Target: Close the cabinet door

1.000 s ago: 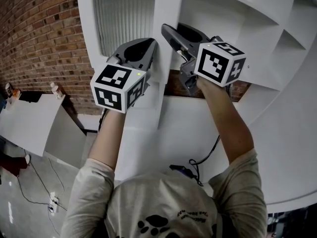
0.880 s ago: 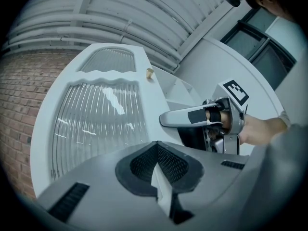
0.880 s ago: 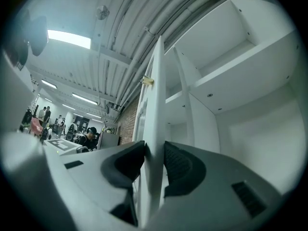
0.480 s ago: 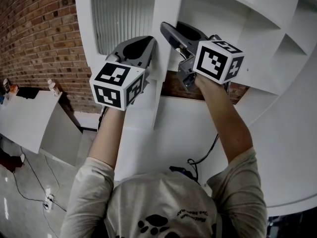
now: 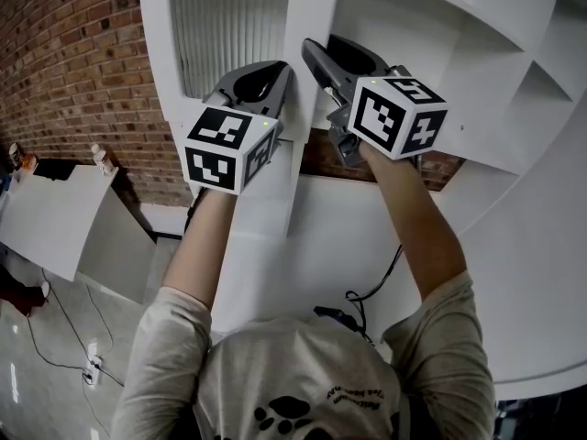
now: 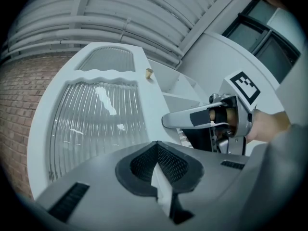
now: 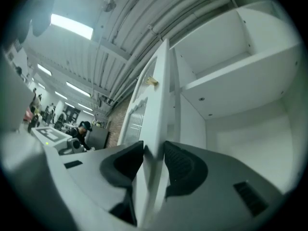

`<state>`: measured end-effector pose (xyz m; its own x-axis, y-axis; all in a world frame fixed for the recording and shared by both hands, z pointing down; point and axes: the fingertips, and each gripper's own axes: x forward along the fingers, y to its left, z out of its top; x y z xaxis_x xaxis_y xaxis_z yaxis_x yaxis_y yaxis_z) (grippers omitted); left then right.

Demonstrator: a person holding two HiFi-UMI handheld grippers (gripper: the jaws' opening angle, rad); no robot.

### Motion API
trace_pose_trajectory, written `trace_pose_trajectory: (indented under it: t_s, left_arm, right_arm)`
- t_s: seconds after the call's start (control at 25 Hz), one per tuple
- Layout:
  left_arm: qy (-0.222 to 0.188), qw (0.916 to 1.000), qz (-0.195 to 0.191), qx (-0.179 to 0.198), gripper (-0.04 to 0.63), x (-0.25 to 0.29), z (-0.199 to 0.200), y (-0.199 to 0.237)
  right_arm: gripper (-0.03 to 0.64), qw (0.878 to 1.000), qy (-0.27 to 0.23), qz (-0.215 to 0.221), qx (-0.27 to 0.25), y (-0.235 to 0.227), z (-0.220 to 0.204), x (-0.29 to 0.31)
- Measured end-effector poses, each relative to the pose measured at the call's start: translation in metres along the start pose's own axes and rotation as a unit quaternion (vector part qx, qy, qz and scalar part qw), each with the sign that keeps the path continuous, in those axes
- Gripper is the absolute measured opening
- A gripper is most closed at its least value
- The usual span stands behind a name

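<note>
Cabinet door (image 5: 307,16) ajar, its free edge between the right gripper's (image 7: 154,153) fingers.
Those jaws have just been opening, pads slack either side; the left gripper (image 6: 156,143) is closed tip to tip beside it. The door is probably rigid and free-swinging, so push the frame (not the ribbed glass (image 6: 96,124), likely fragile).
</note>
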<state>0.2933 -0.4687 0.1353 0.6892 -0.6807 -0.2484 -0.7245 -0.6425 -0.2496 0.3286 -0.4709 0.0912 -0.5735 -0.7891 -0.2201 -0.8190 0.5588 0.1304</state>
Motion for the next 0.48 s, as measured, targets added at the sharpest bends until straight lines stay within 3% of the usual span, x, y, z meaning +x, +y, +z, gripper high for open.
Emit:
trace_pose_trajectory:
  t_s: [0.12,0.48]
  left_arm:
    - [0.001,1.0,0.004,-0.002,0.008,0.004,-0.001,0.001]
    - [0.001,0.9998,0.013,-0.014,0.008,0.012,-0.003,0.008]
  right_arm:
    - [0.141,0.999,0.005,-0.028,-0.033,-0.004,-0.003,-0.007]
    - [0.123,0.999,-0.005,-0.048,-0.015,-0.004,-0.002,-0.017]
